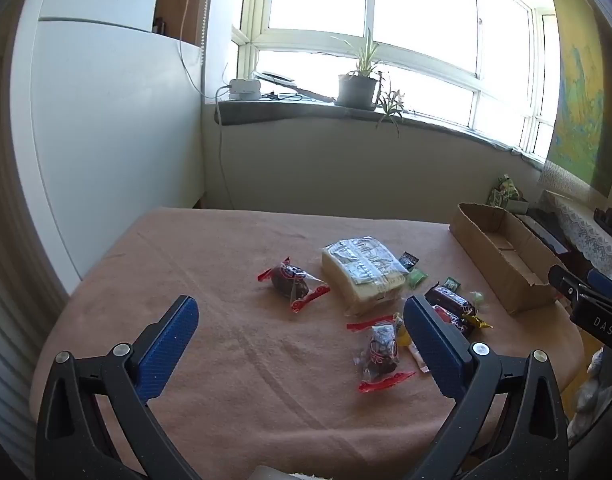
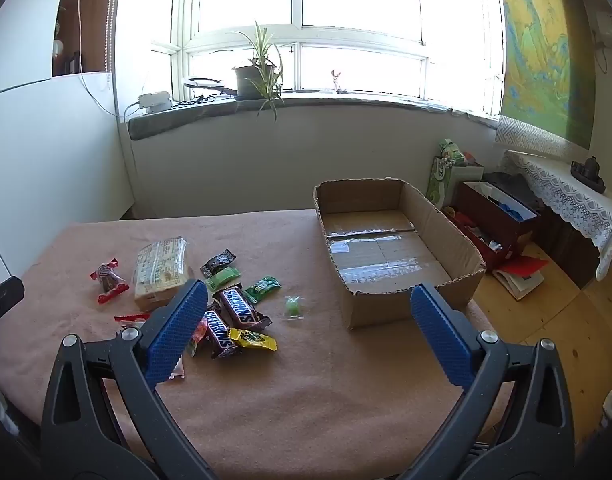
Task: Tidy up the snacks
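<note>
Both claws, my left gripper [image 1: 301,326] and right gripper [image 2: 310,312], are hanging wide apart, gripping nothing, while snacks [image 2: 241,308] are lying ahead-left of the right one, probably awaiting the empty cardboard box [image 2: 442,220] ahead.

Your two wrist views look down-forward toward the window at twelve o'clock, sharing the snack pile [image 1: 390,292] [image 2: 209,300] and cardboard box [image 1: 502,256] [image 2: 390,248].

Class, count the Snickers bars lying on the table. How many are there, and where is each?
2. One Snickers bar lies mid-pile, just below the green packets. The other Snickers bar lies beside it, nearer the camera, touching the yellow packet. Others could be hidden behind the gripper finger.
</note>
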`<state>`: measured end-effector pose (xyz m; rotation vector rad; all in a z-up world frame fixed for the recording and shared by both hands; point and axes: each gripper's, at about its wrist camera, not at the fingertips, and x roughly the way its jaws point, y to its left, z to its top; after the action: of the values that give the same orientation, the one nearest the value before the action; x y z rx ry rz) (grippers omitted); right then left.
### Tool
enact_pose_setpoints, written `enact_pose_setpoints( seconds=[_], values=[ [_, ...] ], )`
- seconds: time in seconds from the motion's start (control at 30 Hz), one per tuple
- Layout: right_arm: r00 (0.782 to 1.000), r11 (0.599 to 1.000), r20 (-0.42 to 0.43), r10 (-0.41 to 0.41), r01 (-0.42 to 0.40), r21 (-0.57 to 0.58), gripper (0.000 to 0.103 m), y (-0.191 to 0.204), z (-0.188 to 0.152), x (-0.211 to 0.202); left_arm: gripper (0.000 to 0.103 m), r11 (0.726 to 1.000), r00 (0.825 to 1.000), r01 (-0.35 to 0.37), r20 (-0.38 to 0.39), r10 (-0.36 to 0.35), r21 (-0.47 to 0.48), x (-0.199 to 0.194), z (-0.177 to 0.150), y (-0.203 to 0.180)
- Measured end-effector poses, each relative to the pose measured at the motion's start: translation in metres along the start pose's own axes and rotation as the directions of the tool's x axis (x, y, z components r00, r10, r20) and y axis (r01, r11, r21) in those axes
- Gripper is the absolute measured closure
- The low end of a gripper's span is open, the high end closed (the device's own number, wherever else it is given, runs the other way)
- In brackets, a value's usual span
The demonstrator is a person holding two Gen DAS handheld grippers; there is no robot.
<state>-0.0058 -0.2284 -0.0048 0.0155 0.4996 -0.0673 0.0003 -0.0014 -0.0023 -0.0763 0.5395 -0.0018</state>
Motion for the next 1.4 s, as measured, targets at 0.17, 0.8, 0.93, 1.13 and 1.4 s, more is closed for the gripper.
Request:
enact_pose_setpoints(
  seconds=[0.17,0.8,0.93,1.13,1.4],
  values=[
    [1.0,1.0,0.0,0.005,-0.005,0.01,0.0,-0.0021,0.0001,0.0003,0.001,1.0,1.0,0.012,-0.011,-0.012,0.01,0.0017,-0.0007,-0.0039],
    [1.0,1.0,-0.001,-0.005,0.005,0.008,0.0,-0.0019,-0.0015,-0.0001,0.001,1.0,1.0,-0.007,0.013,0.007,-0.013,0.0,0.0007,0.0017],
    [1.0,1.0,-0.002,-0.007,0.007,0.008,0.0,-0.0016,-0.002,0.0003,0.001,1.0,1.0,-0.007,0.019,0.007,-0.015,-0.001,0.0003,0.0021],
    [1.0,1.0,-0.002,-0.004,0.004,0.008,0.0,-0.0012,-0.0021,-0.0005,0.001,1.0,1.0,-0.005,0.018,0.005,-0.016,-0.0011,-0.0004,0.0024],
    [1.0,1.0,-0.001,-0.006,0.006,0.009,0.0,-0.0015,-0.0023,-0.0008,0.001,1.0,1.0,-0.003,0.02,0.003,-0.018,-0.0029,0.0001,0.0032]
  ],
)
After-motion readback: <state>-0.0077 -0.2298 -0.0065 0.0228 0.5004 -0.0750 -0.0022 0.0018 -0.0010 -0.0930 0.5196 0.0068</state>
